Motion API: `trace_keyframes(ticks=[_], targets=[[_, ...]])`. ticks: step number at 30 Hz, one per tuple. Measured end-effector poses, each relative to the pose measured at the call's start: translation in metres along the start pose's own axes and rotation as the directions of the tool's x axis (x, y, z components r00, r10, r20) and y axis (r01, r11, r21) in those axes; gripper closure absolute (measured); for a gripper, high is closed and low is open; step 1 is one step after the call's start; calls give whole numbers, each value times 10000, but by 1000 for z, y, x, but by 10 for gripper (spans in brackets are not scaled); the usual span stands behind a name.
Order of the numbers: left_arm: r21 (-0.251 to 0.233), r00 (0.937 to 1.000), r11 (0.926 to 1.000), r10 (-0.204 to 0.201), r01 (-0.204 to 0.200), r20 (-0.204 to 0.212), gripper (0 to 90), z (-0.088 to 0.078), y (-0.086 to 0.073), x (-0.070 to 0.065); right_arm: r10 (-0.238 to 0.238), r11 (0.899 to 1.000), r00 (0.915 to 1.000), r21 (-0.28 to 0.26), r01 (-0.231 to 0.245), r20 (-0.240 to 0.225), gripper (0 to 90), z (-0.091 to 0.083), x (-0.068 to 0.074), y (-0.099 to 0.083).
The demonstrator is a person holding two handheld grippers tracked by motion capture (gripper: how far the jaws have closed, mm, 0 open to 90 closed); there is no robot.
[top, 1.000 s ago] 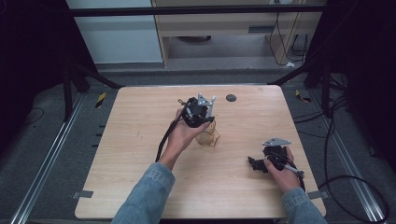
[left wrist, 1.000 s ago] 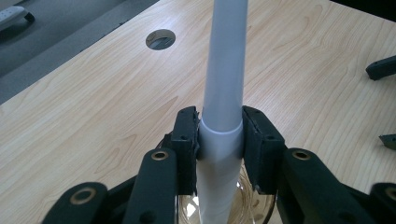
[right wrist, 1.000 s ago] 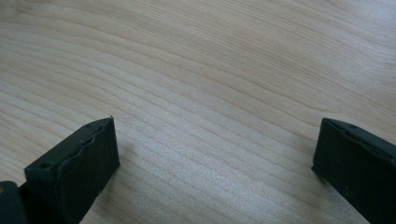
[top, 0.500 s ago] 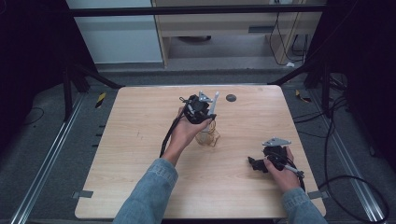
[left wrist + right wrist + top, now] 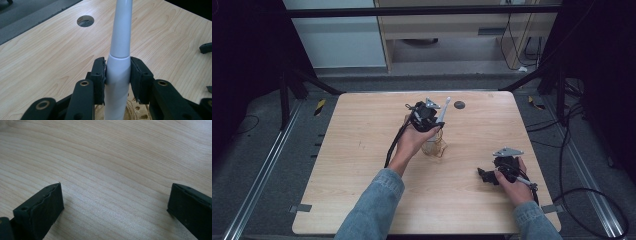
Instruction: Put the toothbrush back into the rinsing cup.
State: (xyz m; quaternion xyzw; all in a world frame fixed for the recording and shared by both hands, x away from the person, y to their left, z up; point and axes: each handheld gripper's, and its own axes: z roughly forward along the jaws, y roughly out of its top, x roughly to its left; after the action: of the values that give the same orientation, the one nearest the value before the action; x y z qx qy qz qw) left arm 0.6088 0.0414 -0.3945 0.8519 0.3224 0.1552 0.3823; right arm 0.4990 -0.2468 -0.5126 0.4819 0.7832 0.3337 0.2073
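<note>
- The left gripper [image 5: 428, 112] sat near the middle of the worktop [image 5: 362, 130], toward its far edge, held up off the surface by the person's left hand [image 5: 414, 140].
- Its fingers [image 5: 98, 75] were clamped on a white tapered stick [image 5: 119, 62], one pad pressed to each side of the thicker lower section.
- The stick stood nearly upright, its thinner upper part rising past the fingers, and its lower end went down into a clear glass cup [image 5: 434, 145] standing on the worktop just below the gripper.
- In the left gripper view, the rim of that cup [image 5: 135, 110] showed under the fingers, with the stick inside it.
- A round dark hole [image 5: 459, 105] lay in the worktop beyond the cup, near the far edge.
- The right gripper [image 5: 492, 175] rested low at the near right part of the worktop, well apart from the cup, in the person's right hand [image 5: 514, 182].
- Its fingers [image 5: 42, 207] stood wide apart over bare wood, with nothing between them.
</note>
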Motion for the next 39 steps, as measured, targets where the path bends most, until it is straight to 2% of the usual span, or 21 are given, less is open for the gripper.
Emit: trace_keyframes(ticks=[10,15,23,26,27,28,30,31,39], targets=[[-98,9997,9999,111,-113,-195,601,-2,0,-3,-5,10000,10000,-1,5,1,3,0,0,0],[-332,9990,9994,94,-108,-439,543,-9,1,-4,9,10000,10000,5,-9,-3,3,0,0,0],[-484,9982,9983,289,-314,-520,474,-20,0,-8,-3,10000,10000,0,3,2,3,0,0,0],[-446,9984,9987,228,-250,-511,438,-22,-1,-9,-4,10000,10000,0,4,3,3,0,0,0],[-497,9984,9984,226,-252,-517,401,-23,-1,-9,-1,10000,10000,1,1,1,4,0,0,0],[-549,9983,9982,208,-238,-537,401,-25,-1,-10,-1,10000,10000,1,1,1,4,0,0,0],[-588,9986,9980,212,-241,-487,319,-27,-1,-11,-3,10000,10000,3,3,0,3,0,0,0],[-562,9983,9978,331,-358,-472,295,-29,-1,-14,3,10000,10000,0,-3,0,3,0,0,0],[-643,9966,9970,390,-437,-728,158,-36,-1,-17,2,10000,10000,1,-2,-1,3,0,0,0]])
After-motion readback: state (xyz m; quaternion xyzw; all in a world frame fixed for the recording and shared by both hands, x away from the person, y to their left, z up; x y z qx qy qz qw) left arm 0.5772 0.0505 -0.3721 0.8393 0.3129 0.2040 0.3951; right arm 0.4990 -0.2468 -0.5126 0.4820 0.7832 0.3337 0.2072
